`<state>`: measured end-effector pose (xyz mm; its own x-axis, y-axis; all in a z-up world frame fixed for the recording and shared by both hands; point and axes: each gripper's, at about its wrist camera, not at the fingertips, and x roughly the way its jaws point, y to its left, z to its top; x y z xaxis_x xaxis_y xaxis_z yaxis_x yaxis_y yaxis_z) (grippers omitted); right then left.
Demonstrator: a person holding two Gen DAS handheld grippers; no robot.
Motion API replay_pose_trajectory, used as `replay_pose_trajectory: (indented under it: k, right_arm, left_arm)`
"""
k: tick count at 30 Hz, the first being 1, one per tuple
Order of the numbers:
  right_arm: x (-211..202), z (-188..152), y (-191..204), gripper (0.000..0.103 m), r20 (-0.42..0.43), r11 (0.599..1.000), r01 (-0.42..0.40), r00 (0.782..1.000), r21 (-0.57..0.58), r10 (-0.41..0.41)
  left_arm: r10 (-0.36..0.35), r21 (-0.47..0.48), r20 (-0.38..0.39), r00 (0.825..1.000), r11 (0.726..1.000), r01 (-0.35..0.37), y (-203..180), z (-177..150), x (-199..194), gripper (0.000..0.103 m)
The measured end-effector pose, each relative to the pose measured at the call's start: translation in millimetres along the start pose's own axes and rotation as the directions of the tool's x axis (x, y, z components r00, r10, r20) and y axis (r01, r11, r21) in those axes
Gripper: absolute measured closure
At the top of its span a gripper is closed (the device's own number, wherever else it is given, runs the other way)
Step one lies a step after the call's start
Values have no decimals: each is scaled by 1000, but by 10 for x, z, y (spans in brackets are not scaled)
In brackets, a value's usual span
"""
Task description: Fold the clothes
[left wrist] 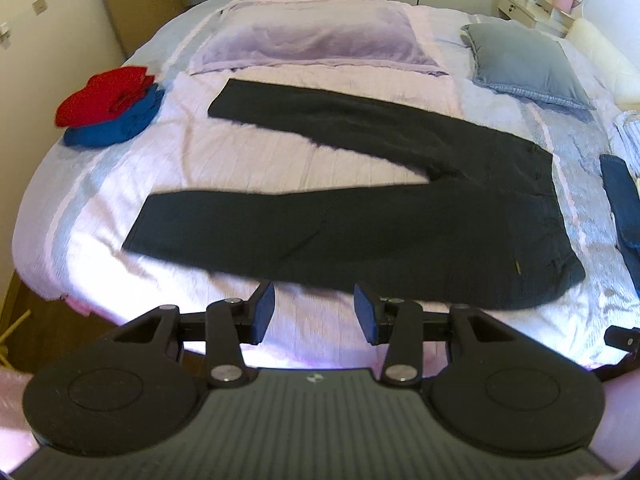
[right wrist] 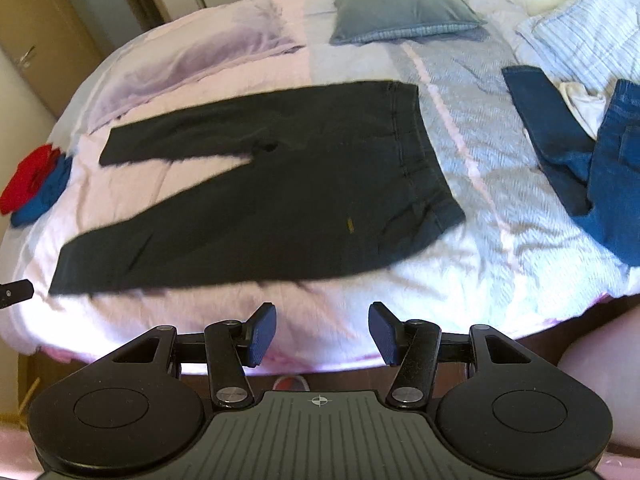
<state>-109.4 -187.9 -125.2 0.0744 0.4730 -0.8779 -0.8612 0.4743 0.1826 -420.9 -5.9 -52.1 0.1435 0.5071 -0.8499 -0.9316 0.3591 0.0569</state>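
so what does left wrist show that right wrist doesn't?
Only left wrist: the whole lilac pillow, a dresser in the far right corner, and the left gripper, open and empty.
Only right wrist: most of the blue jeans, a white item beside them, and the right gripper, open and empty.
Both: black trousers spread flat on the bed, grey pillow, red top stacked on a blue one.
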Motion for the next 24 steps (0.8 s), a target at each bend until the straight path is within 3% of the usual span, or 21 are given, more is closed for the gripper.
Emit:
replay_pose_trajectory:
  k: [10, 24]
  right_arm:
    - [226, 530, 418, 48, 33, 1000, 22, 999, 3, -22]
    - [660, 781, 695, 48, -13, 1000, 4, 1000, -15, -4]
  left_arm:
    - [-29, 53, 4, 1000, 998, 28, 183, 647, 379, 63]
    - [-16, 30, -55, 998, 999, 18, 430, 866, 845, 63]
